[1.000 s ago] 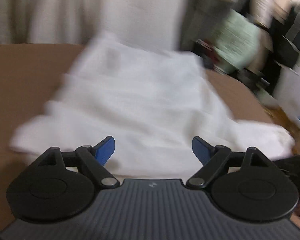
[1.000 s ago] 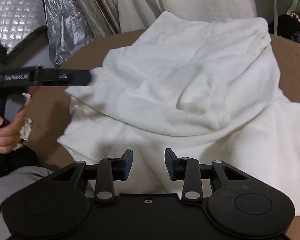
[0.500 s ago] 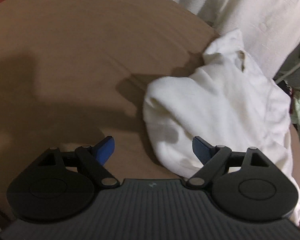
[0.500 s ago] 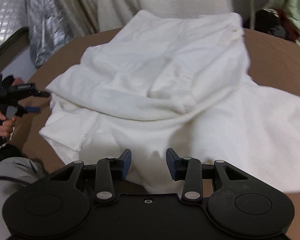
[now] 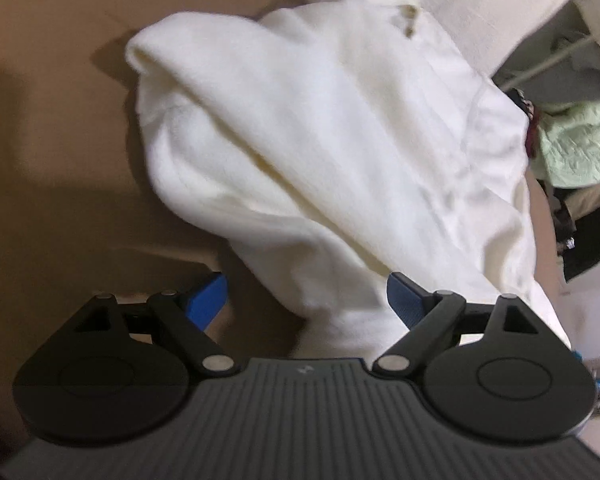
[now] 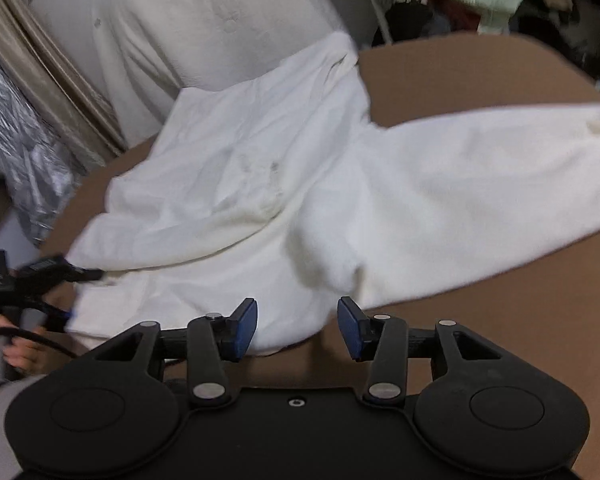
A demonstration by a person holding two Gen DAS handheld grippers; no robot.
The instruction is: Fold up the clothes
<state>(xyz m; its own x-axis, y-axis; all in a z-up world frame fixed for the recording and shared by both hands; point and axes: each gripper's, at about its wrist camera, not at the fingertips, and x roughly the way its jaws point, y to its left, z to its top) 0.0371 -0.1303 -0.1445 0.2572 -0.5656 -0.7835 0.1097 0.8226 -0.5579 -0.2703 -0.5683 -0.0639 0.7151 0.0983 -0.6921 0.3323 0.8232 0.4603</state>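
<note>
A white fleece garment (image 5: 340,128) lies crumpled on the brown table (image 5: 52,120). In the right wrist view the garment (image 6: 260,200) spreads across the table (image 6: 480,80), one long part reaching right. My left gripper (image 5: 306,300) is open, its jaws wide apart over the garment's near edge, holding nothing. It also shows in the right wrist view (image 6: 66,292) at the garment's left edge. My right gripper (image 6: 297,326) is open and empty, just above the garment's front edge.
A cream padded cover (image 6: 204,24) hangs behind the table. Silver foil sheeting (image 6: 28,160) stands at far left. A pale green cloth (image 5: 576,148) and dark clutter lie off the table's right side. My hand (image 6: 16,356) holds the left gripper's handle.
The left gripper has swung in over the garment's near edge, which now fills its view. The right gripper has shifted right, and the garment's long right part has come into view.
</note>
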